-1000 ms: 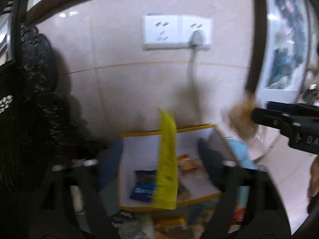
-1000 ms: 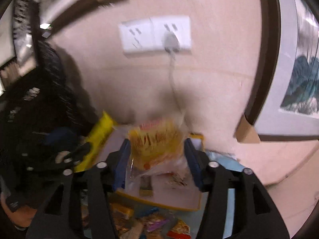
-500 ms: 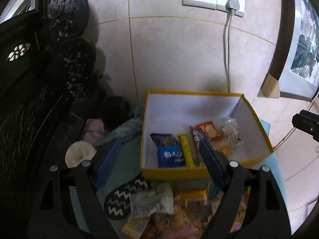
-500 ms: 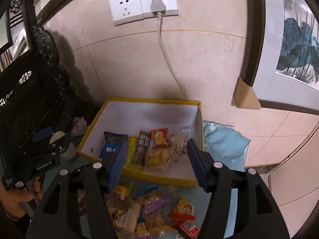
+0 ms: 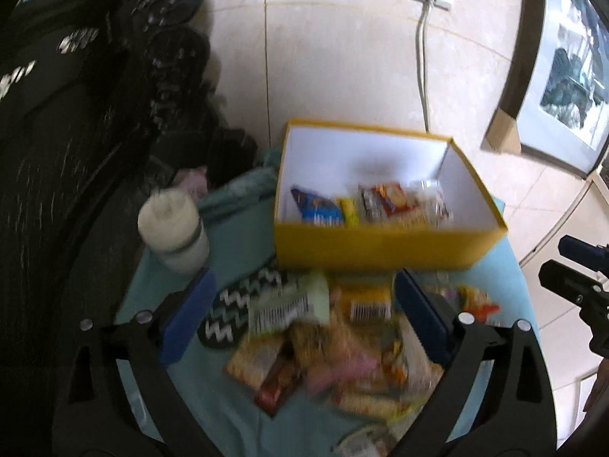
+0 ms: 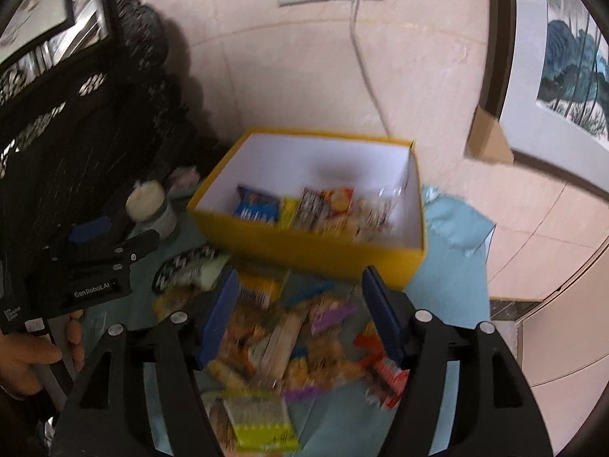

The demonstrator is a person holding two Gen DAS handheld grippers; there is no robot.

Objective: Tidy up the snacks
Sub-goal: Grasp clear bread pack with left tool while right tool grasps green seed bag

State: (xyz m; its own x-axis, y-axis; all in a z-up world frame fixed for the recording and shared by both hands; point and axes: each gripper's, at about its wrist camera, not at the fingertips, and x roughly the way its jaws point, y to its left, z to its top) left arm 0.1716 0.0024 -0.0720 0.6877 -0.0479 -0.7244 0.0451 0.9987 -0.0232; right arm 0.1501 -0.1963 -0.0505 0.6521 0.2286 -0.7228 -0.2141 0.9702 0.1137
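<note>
A yellow box with a white inside stands on the teal cloth and holds several snack packets. In front of it lies a loose pile of snacks. My left gripper hovers over the left part of the pile, its jaws opening, nothing between the pads. My right gripper hangs over the pile's middle, jaws also opening and empty. Each gripper shows at the edge of the other's view: the left gripper and the right gripper.
A cream-lidded jar stands left of the box beside dark carved furniture. A zigzag-patterned item lies by the pile. A cord runs down the tiled wall behind the box. A framed picture leans at the right.
A second ago each gripper held a packet above the box; both packets now lie in it. Both grippers have drawn back and down over the loose pile, jaws wider.
</note>
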